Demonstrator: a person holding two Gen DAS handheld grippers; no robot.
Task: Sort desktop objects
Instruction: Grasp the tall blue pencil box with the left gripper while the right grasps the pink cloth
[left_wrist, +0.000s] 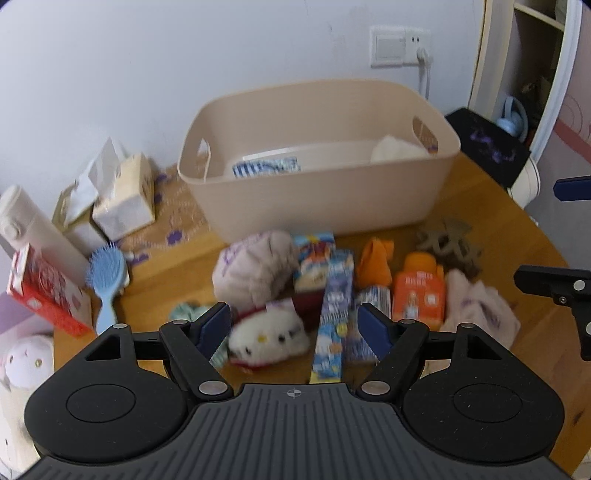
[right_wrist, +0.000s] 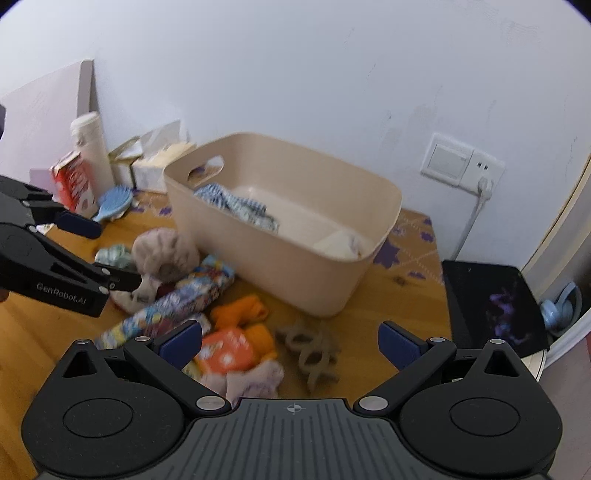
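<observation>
A beige bin (left_wrist: 369, 199) stands at the back of the wooden table, with a blue-striped packet (left_wrist: 266, 168) and a white cloth (left_wrist: 399, 149) inside; it also shows in the right wrist view (right_wrist: 295, 273). In front lie a white cat plush (left_wrist: 267, 338), a long blue box (left_wrist: 332, 317), a grey plush (left_wrist: 255, 269), an orange bottle (left_wrist: 417, 295) and a tan hair clip (right_wrist: 310, 350). My left gripper (left_wrist: 293, 328) is open, empty, above the plush and box. My right gripper (right_wrist: 291, 345) is open, empty, above the orange bottle (right_wrist: 225, 349) and clip.
Tissue packs (left_wrist: 122, 199), a white bottle (left_wrist: 33, 229), a red box (left_wrist: 48, 295) and a blue hairbrush (left_wrist: 105, 280) stand at the left. A black pad (right_wrist: 491, 306) lies at the right table edge. A wall socket and cord (left_wrist: 421, 55) are behind the bin.
</observation>
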